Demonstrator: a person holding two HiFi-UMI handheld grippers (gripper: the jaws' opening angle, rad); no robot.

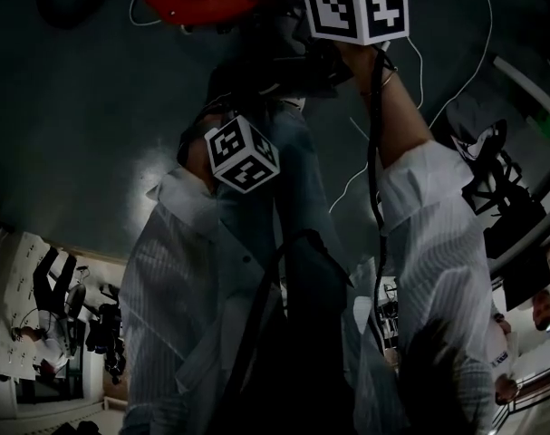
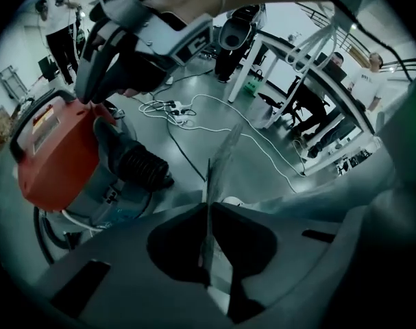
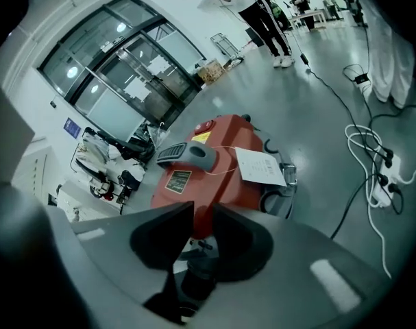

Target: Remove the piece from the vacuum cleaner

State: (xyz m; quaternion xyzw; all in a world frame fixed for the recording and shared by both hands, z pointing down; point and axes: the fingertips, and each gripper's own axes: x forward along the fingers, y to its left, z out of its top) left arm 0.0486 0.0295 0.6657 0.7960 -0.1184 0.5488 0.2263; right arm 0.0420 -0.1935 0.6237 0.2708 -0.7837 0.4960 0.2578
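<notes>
The red vacuum cleaner (image 3: 211,184) stands on the grey floor, with a grey handle (image 3: 190,155) and a white tag (image 3: 260,164) on top. In the right gripper view, my right gripper (image 3: 199,208) is directly over it, jaws part-way closed round a black hose piece (image 3: 196,276) that fills the gap between them. In the left gripper view, the vacuum (image 2: 57,156) and its ribbed black hose (image 2: 142,166) lie at left, and the right gripper (image 2: 98,91) touches its top. My left gripper (image 2: 208,208) is shut on a thin translucent sheet (image 2: 221,166). The head view is dark and shows both marker cubes (image 1: 243,152).
White cables and a power strip (image 2: 173,108) trail over the floor to the right of the vacuum. A white table (image 2: 317,67) with people beside it stands further off. A person (image 3: 262,12) stands far across the room, and a glass wall (image 3: 118,81) lies behind the vacuum.
</notes>
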